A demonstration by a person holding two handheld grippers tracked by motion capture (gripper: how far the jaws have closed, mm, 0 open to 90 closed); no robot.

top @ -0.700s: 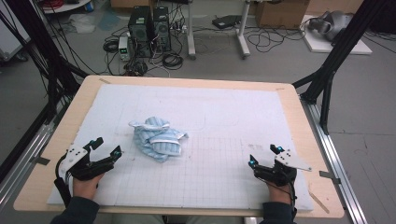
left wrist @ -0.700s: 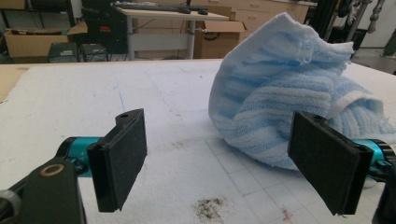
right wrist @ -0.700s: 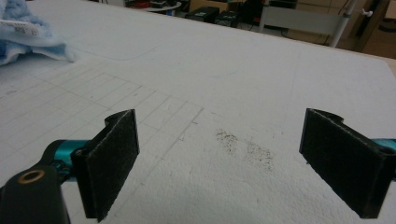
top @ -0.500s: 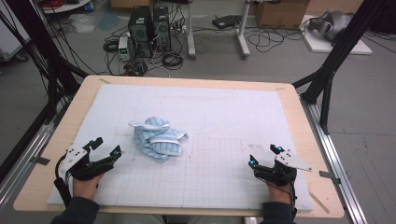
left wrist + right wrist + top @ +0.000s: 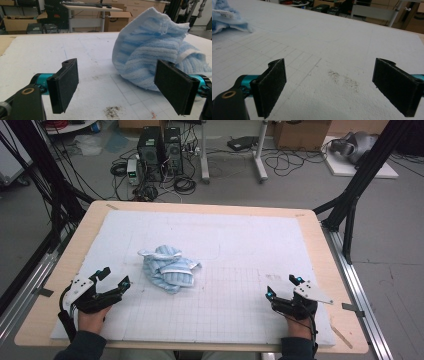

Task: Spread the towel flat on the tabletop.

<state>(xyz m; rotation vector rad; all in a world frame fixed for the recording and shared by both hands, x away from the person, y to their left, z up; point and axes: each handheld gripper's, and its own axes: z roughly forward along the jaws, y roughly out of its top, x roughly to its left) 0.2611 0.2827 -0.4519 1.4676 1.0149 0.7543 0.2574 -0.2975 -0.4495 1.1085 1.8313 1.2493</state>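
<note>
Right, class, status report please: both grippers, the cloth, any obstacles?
Left gripper open, empty. Right gripper open, empty. Crumpled pale-blue striped terry towel lies untouched on white gridded mat. Path clear.

high view overhead; claw views low, sharing towel (image 5: 152,52).

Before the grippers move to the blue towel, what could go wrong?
1. The towel lies crumpled in a heap, so the open left gripper may pinch several layers instead of one edge.
2. The right gripper is open and far from the towel; a long reach across the white mat may drag the cloth.
</note>
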